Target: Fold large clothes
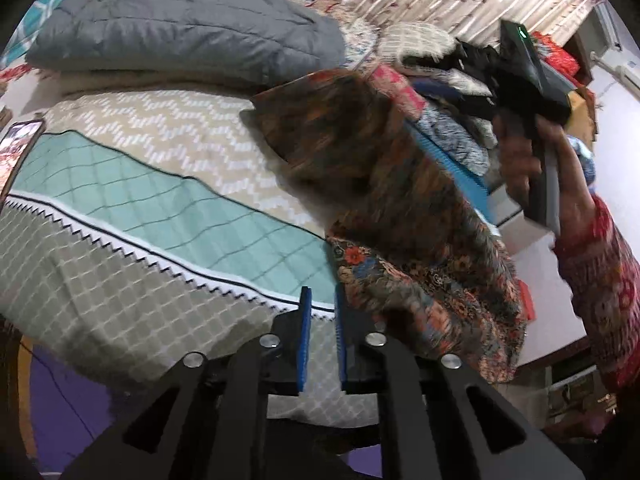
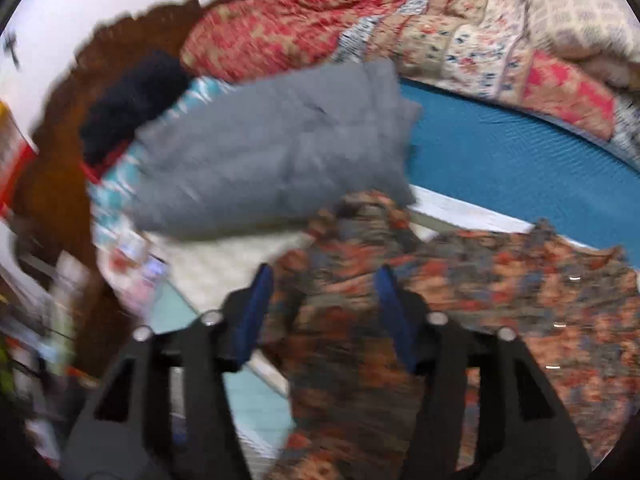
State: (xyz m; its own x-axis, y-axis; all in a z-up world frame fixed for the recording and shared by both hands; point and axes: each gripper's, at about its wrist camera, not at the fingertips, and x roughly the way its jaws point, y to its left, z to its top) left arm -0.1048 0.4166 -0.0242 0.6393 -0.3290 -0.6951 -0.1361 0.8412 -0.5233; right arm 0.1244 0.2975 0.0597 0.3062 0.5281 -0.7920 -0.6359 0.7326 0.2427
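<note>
**Patterned garment lying on the bed, right gripper standing nearer above it**

The floral garment [image 1: 424, 248] is lying draped over the bed [image 1: 168, 208], on the side of the grey pillow [image 1: 180, 20] nearer the person, its long axis running from the bed's near edge up toward the stacked clothes [image 1: 452, 128]. The right gripper [image 2: 322, 308] is hovering directly over the garment with its fingers [image 2: 256, 304] standing wide apart and nothing pressed between them, the cloth lying beneath. The left gripper [image 1: 322, 336] is sitting just off the garment's near hem, the fabric lying to its right; its fingers are standing narrow, a slim gap between the blue pads, gripping nothing visible. Judging from this, the right hand [image 1: 524, 160] is better placed for the next pinch.
</note>
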